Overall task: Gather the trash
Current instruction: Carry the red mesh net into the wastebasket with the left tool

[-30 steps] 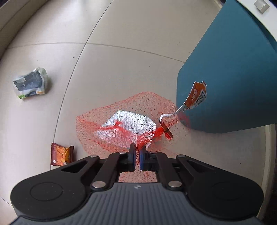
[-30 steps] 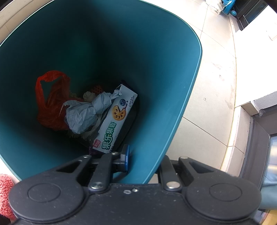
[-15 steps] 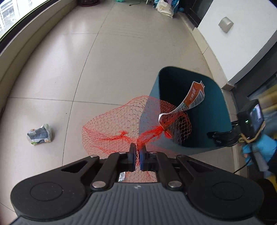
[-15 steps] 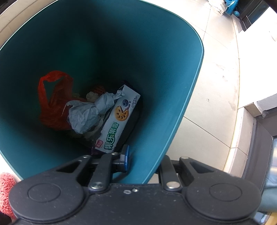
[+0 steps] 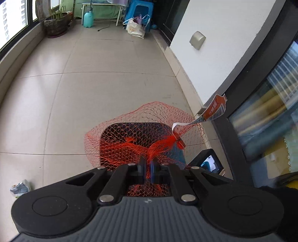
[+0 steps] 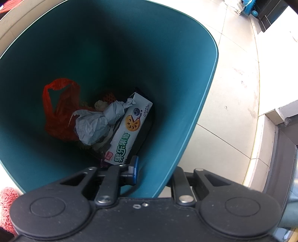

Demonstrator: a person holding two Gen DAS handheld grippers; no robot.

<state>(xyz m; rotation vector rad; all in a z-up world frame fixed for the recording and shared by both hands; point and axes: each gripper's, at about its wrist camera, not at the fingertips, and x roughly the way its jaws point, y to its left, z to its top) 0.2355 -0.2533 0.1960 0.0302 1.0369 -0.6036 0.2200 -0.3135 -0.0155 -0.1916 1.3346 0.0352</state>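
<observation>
My left gripper [image 5: 147, 163] is shut on a bunched part of a red mesh net bag [image 5: 130, 130], which hangs in the air over the mouth of the teal trash bin [image 5: 177, 154]. An orange and white label [image 5: 214, 109] sticks out from the net's tied end. In the right wrist view my right gripper [image 6: 154, 175] is shut on the wall of the bin [image 6: 195, 93], with the blue-padded finger [image 6: 135, 169] inside and the other outside. In the bin lie a red plastic bag [image 6: 57, 111], crumpled grey paper [image 6: 96, 122] and a biscuit box [image 6: 128, 130].
A crumpled package [image 5: 19, 188] lies on the tiled floor at the lower left. Far back stand a plant pot [image 5: 55, 24], a spray bottle [image 5: 88, 18], a blue stool [image 5: 137, 13] and a bag [image 5: 135, 28]. A white wall and dark door frame [image 5: 242, 111] run along the right.
My left gripper has risen from the floor with the net bag and now holds it above the bin's mouth. The right gripper has kept its hold on the bin wall.
</observation>
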